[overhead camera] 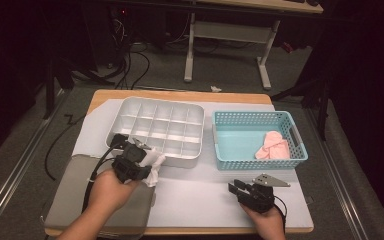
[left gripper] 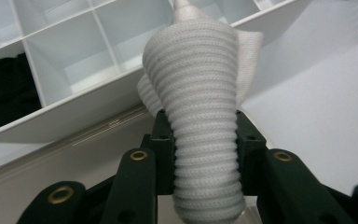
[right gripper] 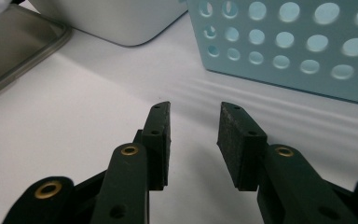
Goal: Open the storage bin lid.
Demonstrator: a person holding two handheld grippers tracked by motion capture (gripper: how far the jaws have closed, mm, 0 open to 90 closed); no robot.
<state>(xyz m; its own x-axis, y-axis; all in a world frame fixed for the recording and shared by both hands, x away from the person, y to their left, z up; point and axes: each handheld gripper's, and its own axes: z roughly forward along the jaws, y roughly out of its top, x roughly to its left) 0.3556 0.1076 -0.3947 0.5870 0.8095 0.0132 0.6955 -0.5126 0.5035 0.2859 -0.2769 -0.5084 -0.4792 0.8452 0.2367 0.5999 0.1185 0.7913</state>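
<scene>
While left fingers [left gripper: 168, 135] clamp a white sock [left gripper: 200, 116], right fingers [right gripper: 240, 140] gape over white mat [overhead camera: 195, 195].

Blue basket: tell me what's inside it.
A pink cloth lies at the right end of the blue basket; the remaining floor looks bare. Anything under the cloth is hidden.

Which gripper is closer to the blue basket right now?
Right. The right gripper sits open on the table just in front of the blue basket; the left gripper, holding a white sock, is beside the white divided tray.
</scene>
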